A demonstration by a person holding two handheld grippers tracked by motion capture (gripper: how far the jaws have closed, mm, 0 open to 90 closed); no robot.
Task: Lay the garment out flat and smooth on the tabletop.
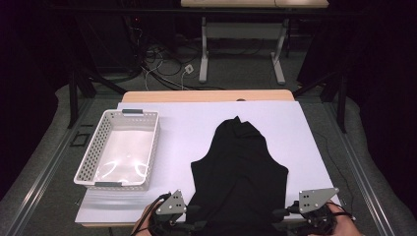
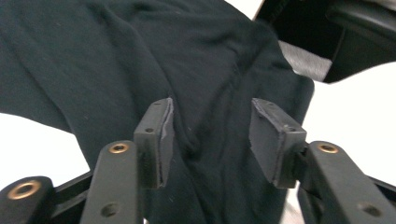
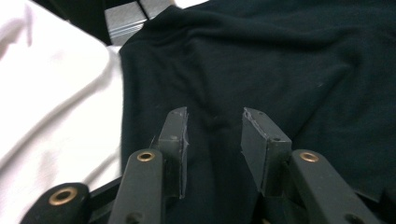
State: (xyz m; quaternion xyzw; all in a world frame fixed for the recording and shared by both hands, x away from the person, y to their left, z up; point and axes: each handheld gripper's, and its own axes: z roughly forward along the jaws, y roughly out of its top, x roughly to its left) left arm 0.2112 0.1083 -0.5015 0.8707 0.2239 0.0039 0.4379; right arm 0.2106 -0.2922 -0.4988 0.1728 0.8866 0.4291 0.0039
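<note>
Garment, black (image 1: 239,169), one piece, soft knit: we log it spread on the white sheet (image 1: 187,128) that covers the table, right of the middle, its narrow end toward the far edge and its wide end reaching the near edge, where it runs out of the high view between our two hands. Shallow folds and a seam ridge cross it.

Basket, white, perforated plastic (image 1: 93,152): stands on the left half of the table, near its left edge, apart from the garment, with nothing in it.

Left tool (image 2: 210,140): at the near edge, on the garment's left side; jaws spread, cloth lying between and beneath them, not pinched. In the high view we see its grey plate (image 1: 172,202).

Right tool (image 3: 214,144): at the near edge, on the garment's right side; jaws spread likewise over the cloth, close to its hem beside the white sheet, nothing gripped.

Handling, as we judge it: light, limp and without stiffness; it will drape and sag from any hold and should not slip much on the padded jaws. Not fragile. We would take it at the two near corners or along the hem, pinching a raised fold so that each tool closes on cloth and not on the sheet beneath.
</note>
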